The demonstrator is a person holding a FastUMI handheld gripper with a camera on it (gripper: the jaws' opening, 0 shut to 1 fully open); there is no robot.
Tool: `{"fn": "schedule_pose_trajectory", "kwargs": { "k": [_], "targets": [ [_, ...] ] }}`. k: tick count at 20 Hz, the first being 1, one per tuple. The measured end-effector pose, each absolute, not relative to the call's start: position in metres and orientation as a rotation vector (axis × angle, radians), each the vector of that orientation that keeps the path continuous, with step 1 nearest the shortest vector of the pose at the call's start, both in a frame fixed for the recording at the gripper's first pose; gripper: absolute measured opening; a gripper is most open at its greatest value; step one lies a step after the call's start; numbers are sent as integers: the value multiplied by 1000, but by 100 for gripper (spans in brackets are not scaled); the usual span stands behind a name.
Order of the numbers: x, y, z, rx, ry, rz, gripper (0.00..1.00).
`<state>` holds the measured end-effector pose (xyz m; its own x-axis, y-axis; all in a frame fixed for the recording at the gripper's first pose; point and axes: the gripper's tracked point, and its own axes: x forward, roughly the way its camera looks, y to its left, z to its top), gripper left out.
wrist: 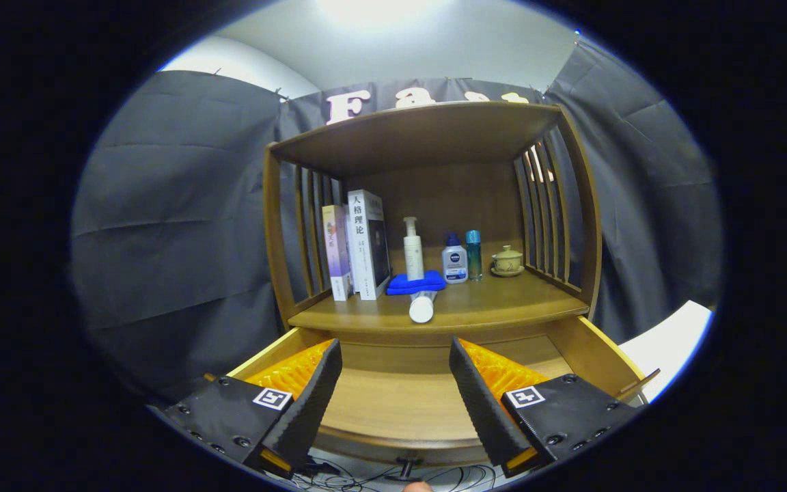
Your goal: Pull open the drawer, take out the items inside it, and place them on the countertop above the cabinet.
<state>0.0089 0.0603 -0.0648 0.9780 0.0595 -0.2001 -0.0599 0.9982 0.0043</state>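
The wooden drawer [591, 352] stands pulled out under the cabinet's countertop [489, 304], and its bare wooden floor [393, 403] shows between my fingers. My gripper [393, 400] hovers over the drawer, open, with nothing between its fingers. On the countertop lies a white tube [422, 306], its end pointing toward me, beside a folded blue cloth [415, 283]. Behind them stand a white pump bottle [412, 249], a small white-and-blue bottle [454, 260] and a slim teal bottle [474, 254].
Two books [359, 246] stand upright at the left of the countertop, and a small lidded cup on a saucer [507, 261] sits at the right. Slatted side walls [547, 212] and a top shelf [421, 133] enclose the space. Cables [380, 475] lie on the floor below the drawer front.
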Motion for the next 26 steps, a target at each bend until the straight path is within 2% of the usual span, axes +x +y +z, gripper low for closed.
{"fn": "schedule_pose_trajectory", "kwargs": {
  "k": [6, 11, 19, 26],
  "targets": [
    [-24, 68, -94, -23, 174, 50, 98],
    [-50, 68, -137, -29, 223, 37, 98],
    [-55, 52, -200, -56, 363, -17, 98],
    [-52, 54, -205, -17, 370, -53, 95]
  ]
}}
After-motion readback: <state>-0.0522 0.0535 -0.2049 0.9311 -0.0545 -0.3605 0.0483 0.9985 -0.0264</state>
